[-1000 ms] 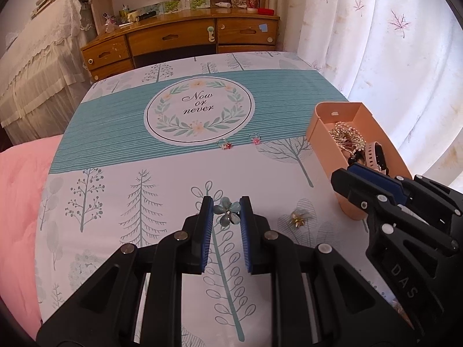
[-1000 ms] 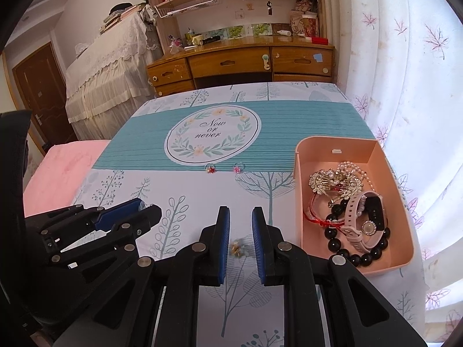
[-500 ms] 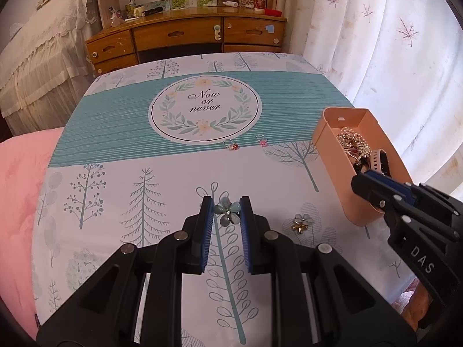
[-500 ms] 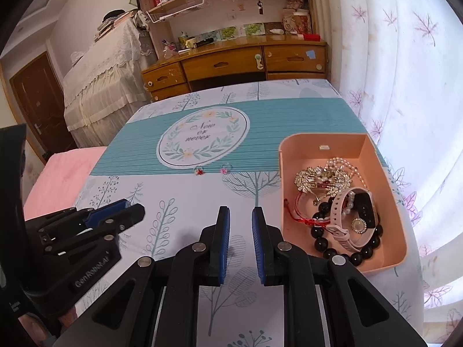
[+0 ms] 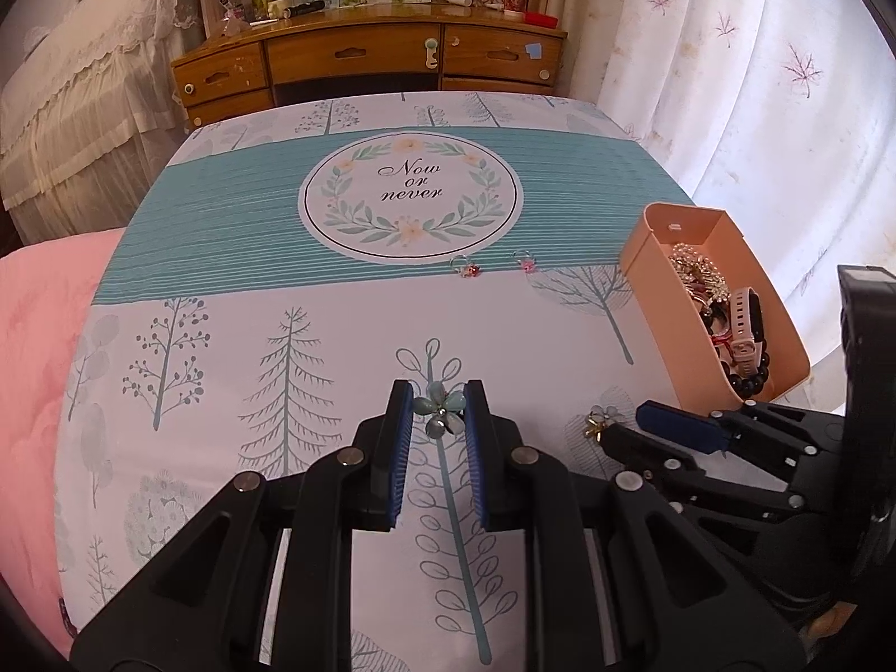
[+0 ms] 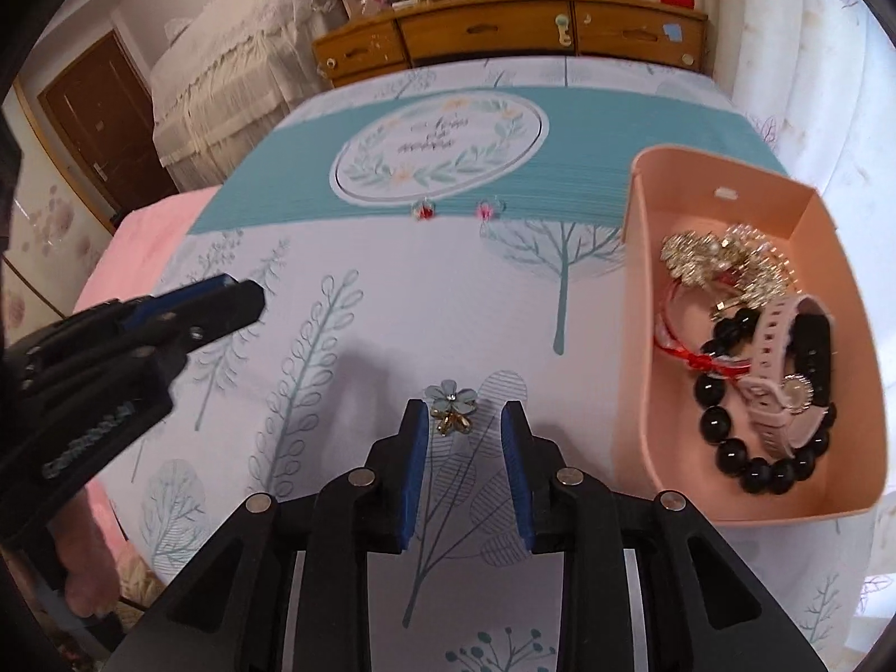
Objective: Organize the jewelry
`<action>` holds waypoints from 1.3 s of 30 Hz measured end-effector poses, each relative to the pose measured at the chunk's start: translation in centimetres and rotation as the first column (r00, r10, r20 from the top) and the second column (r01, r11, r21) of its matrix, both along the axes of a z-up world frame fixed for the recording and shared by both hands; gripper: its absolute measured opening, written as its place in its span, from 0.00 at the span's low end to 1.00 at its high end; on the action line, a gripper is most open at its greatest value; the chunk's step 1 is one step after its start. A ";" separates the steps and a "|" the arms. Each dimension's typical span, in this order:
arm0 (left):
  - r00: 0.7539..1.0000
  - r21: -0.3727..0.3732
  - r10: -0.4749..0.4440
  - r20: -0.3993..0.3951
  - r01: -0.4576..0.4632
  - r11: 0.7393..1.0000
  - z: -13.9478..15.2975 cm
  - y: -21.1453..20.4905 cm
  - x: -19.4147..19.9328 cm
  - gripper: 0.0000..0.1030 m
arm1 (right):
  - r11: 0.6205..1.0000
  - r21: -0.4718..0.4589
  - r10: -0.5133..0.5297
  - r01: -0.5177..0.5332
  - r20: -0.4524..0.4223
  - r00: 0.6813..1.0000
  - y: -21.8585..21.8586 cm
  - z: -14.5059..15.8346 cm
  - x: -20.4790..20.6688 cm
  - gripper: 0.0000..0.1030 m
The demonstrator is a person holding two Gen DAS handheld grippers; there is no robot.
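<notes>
Left hand-held gripper (image 5: pixel 439 393) is pinched on a blue flower (image 5: pixel 442 419), petals touching both pads. It's a thin hold right out at the tips, so I'd guess any wobble on the way to the box (image 6: pixel 635 291) could let it twist out and drop back on the surface (image 6: pixel 392 308).

Right hand-held gripper (image 6: pixel 465 411) is the one to watch. Its jaws are opening, and a gold flower (image 6: pixel 455 423) sits between the tips, closer to its left pad, with nothing pressing on it. Another pale flower (image 6: pixel 448 395) lies just past the tips, touching or overlapping the gold one; can't tell if they're one piece or two. Things that could go wrong, as I see it:
- the gold piece is off-centre, so the left pad may shove it sideways instead of clamping it
- the pale one gets dragged along or flicked away
- the pads snag the cloth, since these bits lie so flat

The box sits just to the right of the right hand-held gripper. It holds a gold brooch (image 6: pixel 705 257), a red cord (image 6: pixel 694 359), a pink watch (image 6: pixel 784 369) and black beads (image 6: pixel 722 425), all tangled together. Dropping from high up could bounce a piece off that pile and over the wall.

Two small rings (image 6: pixel 424 210) lie well ahead of both, not yet in the box.
</notes>
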State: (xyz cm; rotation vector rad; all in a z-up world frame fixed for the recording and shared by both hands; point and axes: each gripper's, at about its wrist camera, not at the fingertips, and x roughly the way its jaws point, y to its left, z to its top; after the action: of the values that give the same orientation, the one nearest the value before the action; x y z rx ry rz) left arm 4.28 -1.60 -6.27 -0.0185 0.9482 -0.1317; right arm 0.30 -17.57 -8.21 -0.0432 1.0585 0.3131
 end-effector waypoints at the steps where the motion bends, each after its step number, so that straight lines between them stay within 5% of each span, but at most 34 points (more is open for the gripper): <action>1: 1.000 0.000 0.001 -0.001 -0.001 1.000 -0.1 0.0 0.0 0.15 | 1.000 -0.016 0.006 -0.006 0.002 1.000 0.3 -0.2 0.1 0.26; 10: 1.000 -0.001 -0.009 -0.007 0.009 1.000 -0.2 -0.2 0.1 0.15 | 0.993 -0.116 0.042 -0.033 0.075 0.996 2.5 -1.0 0.6 0.19; 15: 0.999 -0.005 -0.032 -0.011 0.032 0.999 0.0 -0.8 0.1 0.15 | 0.996 -0.083 0.045 -0.036 0.115 0.992 1.8 -0.3 -0.6 0.19; 21: 0.990 -0.021 -0.138 0.009 0.138 0.990 1.7 -3.9 0.9 0.15 | 0.999 0.043 -0.033 0.023 0.248 0.968 -2.4 5.2 -2.6 0.19; 25: 0.959 -0.040 -0.280 0.046 0.282 0.959 3.4 -8.8 1.5 0.15 | 0.988 0.098 -0.146 0.123 0.287 0.947 -7.5 9.0 -2.9 0.19; 30: 0.893 -0.036 -0.446 0.055 0.448 0.893 3.7 -15.1 2.0 0.15 | 0.963 0.119 -0.267 0.244 0.266 0.926 -12.6 10.0 -3.0 0.19; 39: 0.847 -0.098 -0.529 -0.057 0.522 0.847 1.0 -18.1 2.7 0.17 | 0.953 0.108 -0.300 0.283 0.208 0.931 -15.5 7.8 -2.9 0.19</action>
State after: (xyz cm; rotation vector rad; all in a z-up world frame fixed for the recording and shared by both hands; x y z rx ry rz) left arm 6.95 -19.75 -5.26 0.1675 1.0114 -0.6853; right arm -2.62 -33.05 -0.46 0.1453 0.8153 0.0754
